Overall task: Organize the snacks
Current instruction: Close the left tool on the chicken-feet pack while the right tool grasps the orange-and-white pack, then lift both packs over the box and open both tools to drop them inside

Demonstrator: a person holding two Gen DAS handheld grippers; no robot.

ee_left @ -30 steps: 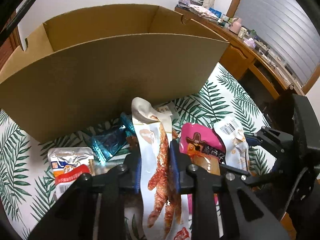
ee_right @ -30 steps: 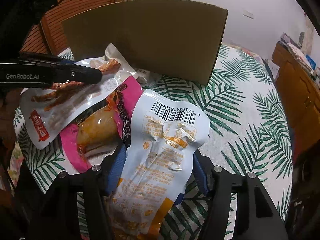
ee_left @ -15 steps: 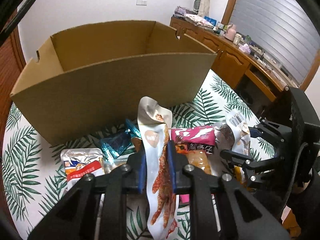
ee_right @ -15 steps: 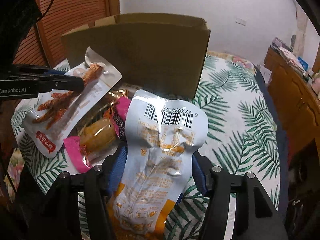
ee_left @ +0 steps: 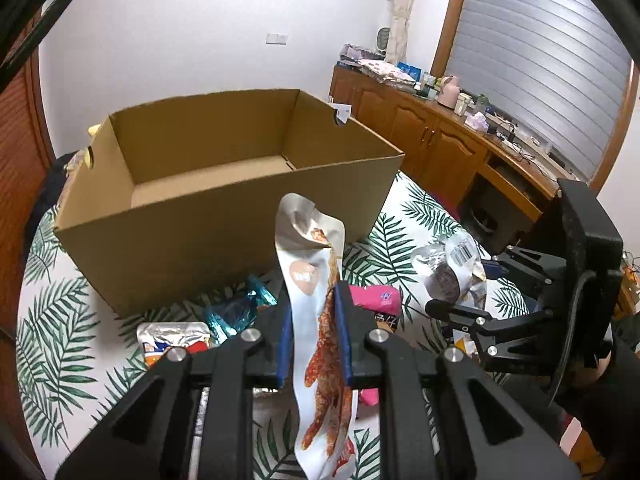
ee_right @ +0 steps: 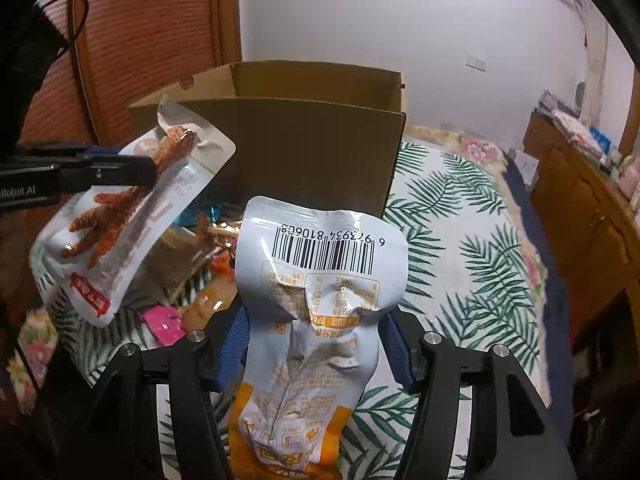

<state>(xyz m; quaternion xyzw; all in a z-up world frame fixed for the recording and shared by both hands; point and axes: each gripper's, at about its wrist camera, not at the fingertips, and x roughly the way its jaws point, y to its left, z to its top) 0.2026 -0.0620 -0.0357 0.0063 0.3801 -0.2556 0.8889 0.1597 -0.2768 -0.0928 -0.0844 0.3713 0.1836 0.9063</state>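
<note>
the left tool (ee_left: 312, 344) is clamping its blue pads tight on a white chicken-feet packet (ee_left: 316, 320), which is standing nearly upright between them with its crumpled top edge pointing toward the cardboard box (ee_left: 224, 208). in the right wrist view the same packet (ee_right: 132, 216) is hanging tilted from the left tool's black fingers (ee_right: 120, 170), clear of the surface, in front of the box's near wall.

the right tool (ee_right: 316, 354) is gripping a pale blue and orange snack pouch (ee_right: 316, 320) across its middle, jaws partly spread around the pouch's width, pads pressing in on both sides so the foil is creasing. the barcode end is pointing up and away, toward the box. from the left wrist view this pouch (ee_left: 456, 268) is showing as a crumpled silver bundle held off the cloth, well to the right of the box's corner.

the open-topped box is sitting on the palm-leaf tablecloth (ee_left: 52, 320), and its inside is looking bare where it shows. more snacks are lying on the cloth just in front of the box: a teal wrapper (ee_left: 232, 314), a silver and orange pouch (ee_left: 172, 338) and a pink packet (ee_left: 376, 300). a wooden sideboard (ee_left: 440, 140) with clutter is standing along the far wall.
</note>
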